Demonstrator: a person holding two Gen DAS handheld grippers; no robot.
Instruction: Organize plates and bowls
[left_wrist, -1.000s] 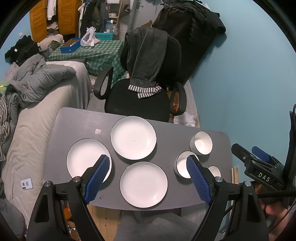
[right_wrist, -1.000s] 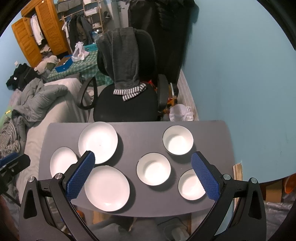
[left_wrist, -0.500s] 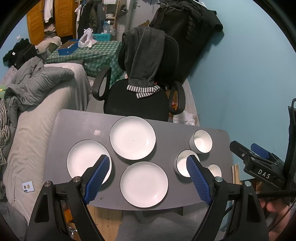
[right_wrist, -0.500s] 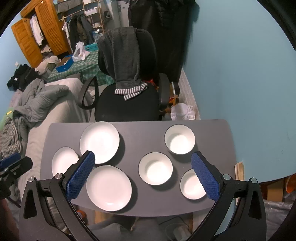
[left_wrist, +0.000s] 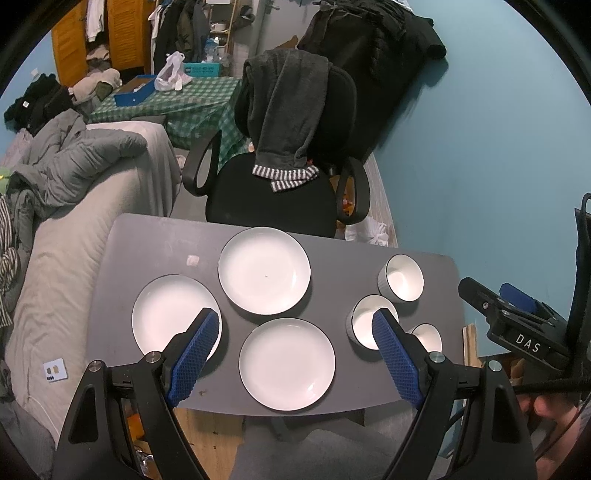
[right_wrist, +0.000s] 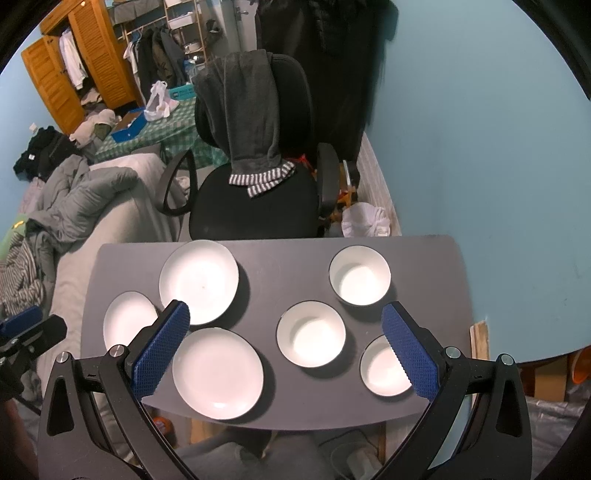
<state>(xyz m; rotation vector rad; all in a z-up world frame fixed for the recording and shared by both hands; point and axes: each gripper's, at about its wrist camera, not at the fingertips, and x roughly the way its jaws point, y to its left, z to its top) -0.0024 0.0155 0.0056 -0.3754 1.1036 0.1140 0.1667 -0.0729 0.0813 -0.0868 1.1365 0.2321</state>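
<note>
Above the dark grey counter (right_wrist: 280, 254), both grippers' blue-padded fingers (left_wrist: 195, 352) are held wide apart, empty, poised for stacking round white plates (left_wrist: 287, 364)

White plates (right_wrist: 218, 373) and bowls (right_wrist: 311, 334) with dark rims lie on a grey bench (right_wrist: 280, 258); the fingers (right_wrist: 161, 349) are blue with a fine grid pattern.

On the flat grey table (right_wrist: 295, 258), three round white plates (right_wrist: 199, 280) lie on the left and three white bowls (right_wrist: 311, 334) on the right. A black office chair (right_wrist: 255, 206) stands behind the far edge.
</note>
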